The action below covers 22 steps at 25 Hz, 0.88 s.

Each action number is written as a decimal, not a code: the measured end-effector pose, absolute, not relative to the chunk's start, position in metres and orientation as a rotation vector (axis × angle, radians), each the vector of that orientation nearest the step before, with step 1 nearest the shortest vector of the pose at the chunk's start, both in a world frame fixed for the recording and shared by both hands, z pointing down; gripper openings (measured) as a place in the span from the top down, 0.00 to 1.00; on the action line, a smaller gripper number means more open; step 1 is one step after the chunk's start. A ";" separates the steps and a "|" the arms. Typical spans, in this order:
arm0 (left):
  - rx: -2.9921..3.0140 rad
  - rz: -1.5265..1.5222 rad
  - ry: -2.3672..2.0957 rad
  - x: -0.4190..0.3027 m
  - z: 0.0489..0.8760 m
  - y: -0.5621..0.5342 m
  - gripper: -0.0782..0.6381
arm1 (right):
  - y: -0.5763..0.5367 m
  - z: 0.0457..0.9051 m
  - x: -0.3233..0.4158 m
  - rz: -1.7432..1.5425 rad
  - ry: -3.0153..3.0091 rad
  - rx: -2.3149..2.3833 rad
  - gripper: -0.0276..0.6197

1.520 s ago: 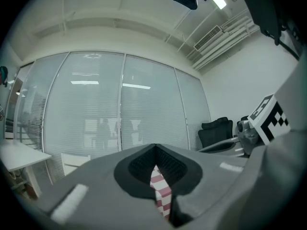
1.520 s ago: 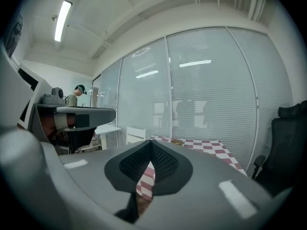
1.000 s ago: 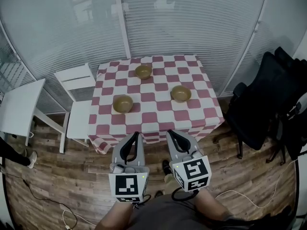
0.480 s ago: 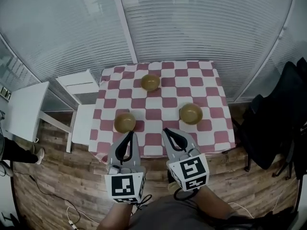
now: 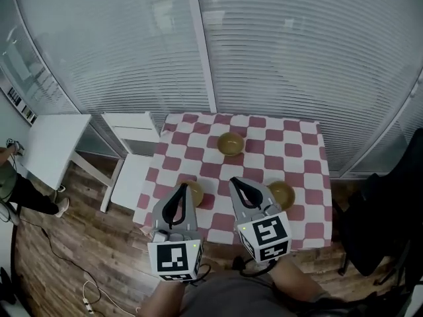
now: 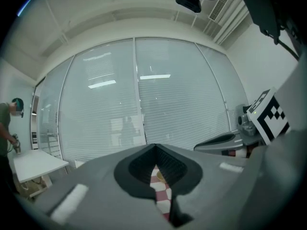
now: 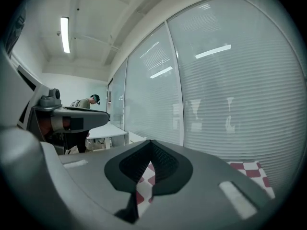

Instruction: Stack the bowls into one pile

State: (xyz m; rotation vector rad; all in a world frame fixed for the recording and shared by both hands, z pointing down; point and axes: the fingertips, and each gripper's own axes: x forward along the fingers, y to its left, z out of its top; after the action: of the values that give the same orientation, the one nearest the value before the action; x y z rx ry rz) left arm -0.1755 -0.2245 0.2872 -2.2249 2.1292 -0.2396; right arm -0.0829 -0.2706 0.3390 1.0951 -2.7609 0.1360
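Basically 3 bowls [image 5: 231,144] on checked tbl [image 5: 264,144], wood floor [image 5: 79,256], blinds [image 5: 297,58] behind.

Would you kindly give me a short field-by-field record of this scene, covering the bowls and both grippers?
Table: red-and-white checked cloth
Bowls: three, apart, none stacked
Far bowl: window side, middle
Left bowl: near side, partly behind left gripper
Right bowl: near side, right of right gripper
Left gripper: shut, empty
Right gripper: shut, empty
Pile: not started
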 end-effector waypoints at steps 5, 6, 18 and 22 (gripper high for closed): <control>-2.187 -0.218 2.182 -0.200 0.286 -0.230 0.89 | -0.283 0.341 -0.104 0.123 -2.762 1.059 0.92; -2.186 -0.220 2.191 -0.205 0.288 -0.232 0.89 | -0.284 0.344 -0.109 0.127 -2.758 1.050 0.92; -2.277 -0.287 2.261 -0.267 0.332 -0.273 0.89 | -0.314 0.409 -0.173 0.278 -2.643 0.980 0.91; -2.336 -0.323 2.293 -0.285 0.359 -0.280 0.89 | -0.314 0.450 -0.183 0.354 -2.557 0.963 0.91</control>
State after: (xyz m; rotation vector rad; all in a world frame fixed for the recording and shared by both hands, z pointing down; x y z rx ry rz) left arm -0.2847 -0.2803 0.3586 -2.3358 2.2932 -0.3226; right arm -0.1835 -0.3139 0.4503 0.9633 -2.5574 0.3542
